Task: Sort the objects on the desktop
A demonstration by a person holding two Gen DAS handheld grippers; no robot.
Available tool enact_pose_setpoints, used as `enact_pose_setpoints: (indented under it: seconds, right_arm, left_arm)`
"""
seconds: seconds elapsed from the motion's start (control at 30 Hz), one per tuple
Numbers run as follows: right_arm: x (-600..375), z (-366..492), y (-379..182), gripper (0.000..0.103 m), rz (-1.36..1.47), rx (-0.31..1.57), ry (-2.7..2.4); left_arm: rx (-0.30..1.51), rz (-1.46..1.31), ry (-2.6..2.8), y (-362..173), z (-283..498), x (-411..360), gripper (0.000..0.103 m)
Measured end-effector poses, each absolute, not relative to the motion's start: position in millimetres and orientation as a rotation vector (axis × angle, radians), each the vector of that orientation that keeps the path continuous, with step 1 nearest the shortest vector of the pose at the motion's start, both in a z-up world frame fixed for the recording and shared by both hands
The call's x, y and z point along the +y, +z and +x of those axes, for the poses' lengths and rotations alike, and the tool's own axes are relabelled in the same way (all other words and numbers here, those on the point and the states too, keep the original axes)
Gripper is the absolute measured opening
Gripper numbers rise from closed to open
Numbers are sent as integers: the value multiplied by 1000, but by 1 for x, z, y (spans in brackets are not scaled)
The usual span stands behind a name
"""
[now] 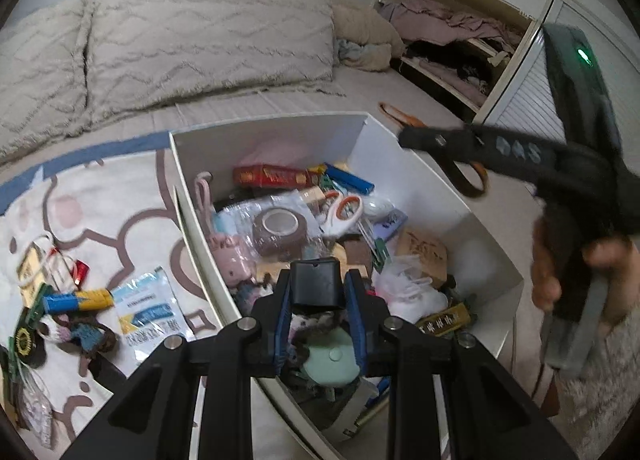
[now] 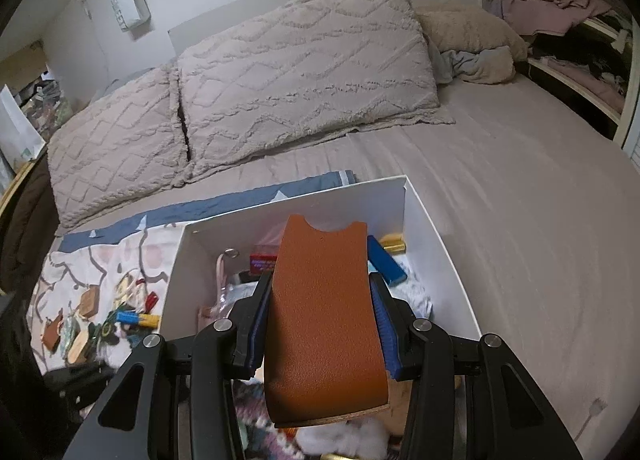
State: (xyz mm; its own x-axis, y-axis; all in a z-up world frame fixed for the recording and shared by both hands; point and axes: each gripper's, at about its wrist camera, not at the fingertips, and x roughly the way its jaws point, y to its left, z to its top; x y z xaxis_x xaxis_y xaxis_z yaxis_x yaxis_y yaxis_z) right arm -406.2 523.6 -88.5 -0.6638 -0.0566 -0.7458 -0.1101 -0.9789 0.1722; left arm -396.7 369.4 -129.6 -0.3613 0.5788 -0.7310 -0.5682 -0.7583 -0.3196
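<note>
Both grippers are carrying items out of the white box. The left gripper pinches a small black case; the right gripper clamps a brown leather sleeve. Next, I think, each goes left to the sorted items on the patterned cloth.

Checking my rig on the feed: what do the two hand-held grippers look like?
Each hand-held gripper, left and right, has matte black linkage arms, silver round pivot bolts and blue ribbed finger pads. The right one's body shows a green light. No sleeve visible.
</note>
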Motion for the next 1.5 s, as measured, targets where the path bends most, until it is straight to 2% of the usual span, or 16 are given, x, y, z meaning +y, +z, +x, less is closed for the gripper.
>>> enact_pose_setpoints:
  seconds: [0.77, 0.8, 0.83, 0.9, 1.33, 1.4, 1.5]
  right_arm:
    - [558, -487, -155, 47, -1574, 329, 2597]
    - [557, -485, -153, 51, -1560, 320, 2599]
    - [555, -482, -151, 69, -1547, 305, 2608]
    - [552, -477, -144, 97, -1504, 283, 2633]
    - [539, -437, -102, 97, -1416, 383, 2746]
    - [538, -430, -99, 97, -1408, 396, 2753]
    - [537, -422, -98, 98, -1409, 418, 2758]
  left_arm:
    - [-82, -1224, 2003, -143, -387, 379, 26]
    - [-81, -1225, 1997, -142, -386, 380, 26]
    - [-80, -1227, 1990, -142, -385, 382, 26]
    - [-78, -1228, 1976, -142, -383, 384, 26]
    - [-76, -1203, 1895, -130, -364, 389, 26]
    - [-68, -1210, 1879, -131, -359, 389, 19]
    - [-54, -1230, 1874, -136, -355, 387, 19]
